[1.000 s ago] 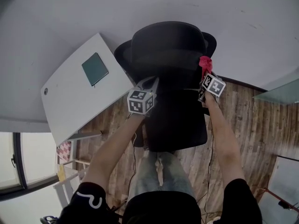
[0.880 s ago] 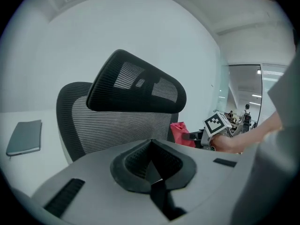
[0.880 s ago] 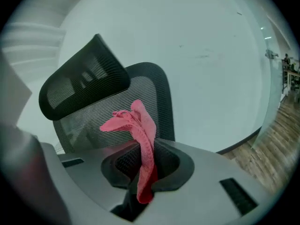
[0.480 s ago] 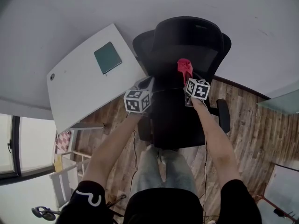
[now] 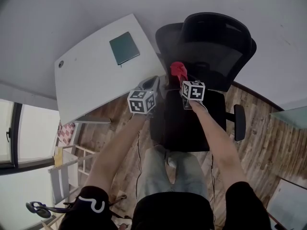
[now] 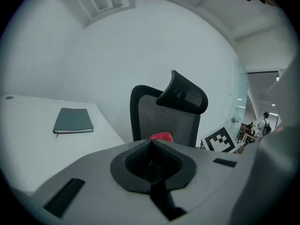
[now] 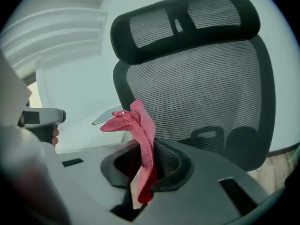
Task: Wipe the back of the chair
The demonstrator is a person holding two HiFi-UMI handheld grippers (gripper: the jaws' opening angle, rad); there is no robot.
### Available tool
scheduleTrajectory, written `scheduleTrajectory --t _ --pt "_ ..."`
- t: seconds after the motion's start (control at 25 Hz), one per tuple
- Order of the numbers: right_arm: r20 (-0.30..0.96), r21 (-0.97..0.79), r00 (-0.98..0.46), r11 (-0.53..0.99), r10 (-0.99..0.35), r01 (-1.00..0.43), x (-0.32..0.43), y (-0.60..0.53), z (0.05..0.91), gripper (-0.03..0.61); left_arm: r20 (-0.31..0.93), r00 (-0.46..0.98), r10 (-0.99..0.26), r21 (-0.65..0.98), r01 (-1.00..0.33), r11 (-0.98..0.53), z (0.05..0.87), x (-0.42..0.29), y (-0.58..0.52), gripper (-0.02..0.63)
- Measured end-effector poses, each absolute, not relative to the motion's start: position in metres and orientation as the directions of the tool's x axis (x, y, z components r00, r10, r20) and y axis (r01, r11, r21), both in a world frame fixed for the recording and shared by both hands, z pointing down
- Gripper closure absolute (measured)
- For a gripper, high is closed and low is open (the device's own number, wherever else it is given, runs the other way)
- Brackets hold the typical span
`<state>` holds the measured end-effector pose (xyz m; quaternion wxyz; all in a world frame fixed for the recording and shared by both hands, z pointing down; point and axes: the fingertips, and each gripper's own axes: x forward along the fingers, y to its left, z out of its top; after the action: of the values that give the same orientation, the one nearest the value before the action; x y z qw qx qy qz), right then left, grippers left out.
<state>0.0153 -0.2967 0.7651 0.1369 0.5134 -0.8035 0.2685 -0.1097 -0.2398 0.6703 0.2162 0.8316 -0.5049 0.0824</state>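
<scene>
Well, head view: the right tool (image 5: pixel 182 79), clenched on the red cloth (image 5: pixel 178 69), should I think go fwd, press the cloth flat on the chair back (image 5: pixel 218 51) & stroke top to bottom; now it is near but apart. The left tool (image 5: pixel 152 84) hangs beside the white surface (image 5: pixel 91 80). Left gripper view: jaws together, nothing between. Right gripper view: the cloth sticks up from the jaws, chair back just in front, no contact.

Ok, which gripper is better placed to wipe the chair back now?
Right. The right gripper is shut on the red cloth, facing the chair back; the left gripper is shut, empty.
</scene>
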Motion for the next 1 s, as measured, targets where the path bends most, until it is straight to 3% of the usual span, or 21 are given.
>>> scheduleTrajectory --t 0.6,1.0 --pt "0.533 -0.293 -0.465 0.362 -0.707 -0.885 -0.024 -0.313 0.810 0.514 0.371 0.513 -0.774 0.269 -0.857 -0.438 0.692 -0.116 -0.234 0.589" --pt "0.537 -0.263 -0.420 0.328 -0.731 -0.907 0.007 -0.330 0.819 0.514 0.364 0.522 -0.771 0.287 -0.851 -0.440 0.700 -0.090 -0.244 0.589"
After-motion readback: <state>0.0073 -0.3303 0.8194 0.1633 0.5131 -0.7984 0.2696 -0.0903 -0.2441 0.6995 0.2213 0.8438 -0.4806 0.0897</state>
